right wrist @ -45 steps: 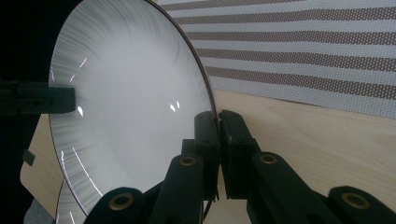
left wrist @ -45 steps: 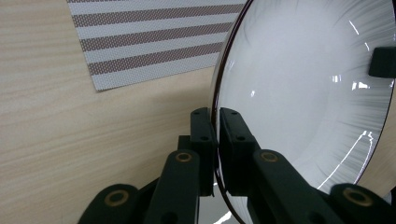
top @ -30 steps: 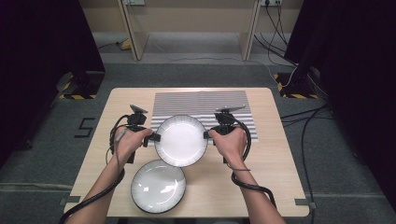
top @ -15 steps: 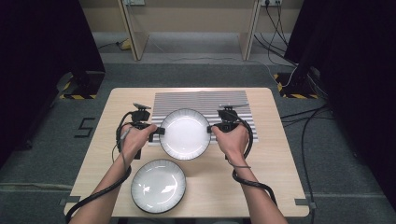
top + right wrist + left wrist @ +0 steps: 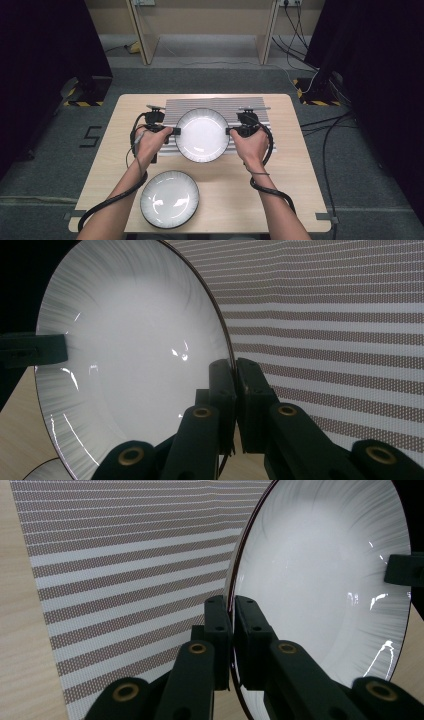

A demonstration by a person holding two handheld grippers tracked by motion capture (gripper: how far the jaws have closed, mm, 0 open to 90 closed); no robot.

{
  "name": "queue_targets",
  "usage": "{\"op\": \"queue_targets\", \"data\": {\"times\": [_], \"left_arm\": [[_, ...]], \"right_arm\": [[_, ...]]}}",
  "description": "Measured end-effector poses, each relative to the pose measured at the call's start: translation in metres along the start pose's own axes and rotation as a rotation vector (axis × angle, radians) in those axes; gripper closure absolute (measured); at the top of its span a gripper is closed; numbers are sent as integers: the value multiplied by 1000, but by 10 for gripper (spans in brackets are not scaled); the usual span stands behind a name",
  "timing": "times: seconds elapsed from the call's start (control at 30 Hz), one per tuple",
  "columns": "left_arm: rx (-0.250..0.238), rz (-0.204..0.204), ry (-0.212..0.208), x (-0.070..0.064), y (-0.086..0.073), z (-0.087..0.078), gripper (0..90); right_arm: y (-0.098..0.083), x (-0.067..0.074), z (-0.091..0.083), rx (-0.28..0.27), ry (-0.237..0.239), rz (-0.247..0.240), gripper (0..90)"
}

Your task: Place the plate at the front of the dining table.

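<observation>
- The striped mat (image 5: 215, 107) lies partly hidden under the held plate (image 5: 202, 135).
- In the left gripper view, the plate's (image 5: 320, 580) top and right rim are cut off.
- The lower plate's (image 5: 40, 471) sliver is cut off beside the held plate.

Right tool (image 5: 233, 390) clamps the dark rim of a white ribbed plate (image 5: 135, 355), jaws closed on it. Striped mat (image 5: 340, 340) lies behind. Left tool (image 5: 32, 350) grips the opposite rim.

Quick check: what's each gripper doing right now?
Left gripper: shut on the left rim of the white plate.
Right gripper: shut on the same plate's right rim.
</observation>
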State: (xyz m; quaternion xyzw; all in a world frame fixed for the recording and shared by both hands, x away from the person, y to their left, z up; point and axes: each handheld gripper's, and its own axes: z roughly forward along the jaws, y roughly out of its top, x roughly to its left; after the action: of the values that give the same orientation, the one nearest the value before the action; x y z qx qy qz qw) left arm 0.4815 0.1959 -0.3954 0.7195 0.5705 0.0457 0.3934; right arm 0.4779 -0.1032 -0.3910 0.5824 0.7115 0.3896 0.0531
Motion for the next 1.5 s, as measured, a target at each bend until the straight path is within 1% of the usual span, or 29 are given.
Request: {"op": "queue_targets", "data": {"times": [0.17,0.33,0.43,0.57,0.7,0.8,0.87,0.93,1.0,1.13,1.27,1.37,1.5], "left_arm": [[-23,0,-5,1,6,8,855],[-27,2,1,2,13,15,854],[-35,2,-3,2,17,18,855],[-44,4,-4,4,22,22,856],[-47,1,-3,5,25,26,855],[-59,2,-3,6,26,28,854],[-57,6,-7,6,28,30,854],[-58,1,-9,7,30,32,853],[-63,2,-5,7,32,34,853],[-87,16,-2,6,37,38,853],[-114,29,1,5,37,41,853],[-130,26,-1,6,36,44,852],[-139,22,-3,7,35,47,852]], "right_arm": [[6,-6,3,-7,-6,6,868],[12,-10,7,-15,-21,6,867],[16,-13,10,-22,-27,11,868],[19,-16,12,-39,-26,10,868],[23,-18,15,-43,-33,9,868],[25,-19,17,-53,-37,-2,867],[28,-20,18,-53,-39,-2,867],[30,-21,18,-53,-40,-2,867],[32,-22,19,-61,-41,-8,867],[35,-25,21,-85,-48,-13,867],[36,-26,21,-114,-59,-33,868],[36,-27,22,-130,-68,-52,868],[37,-28,24,-135,-77,-57,868]]}}
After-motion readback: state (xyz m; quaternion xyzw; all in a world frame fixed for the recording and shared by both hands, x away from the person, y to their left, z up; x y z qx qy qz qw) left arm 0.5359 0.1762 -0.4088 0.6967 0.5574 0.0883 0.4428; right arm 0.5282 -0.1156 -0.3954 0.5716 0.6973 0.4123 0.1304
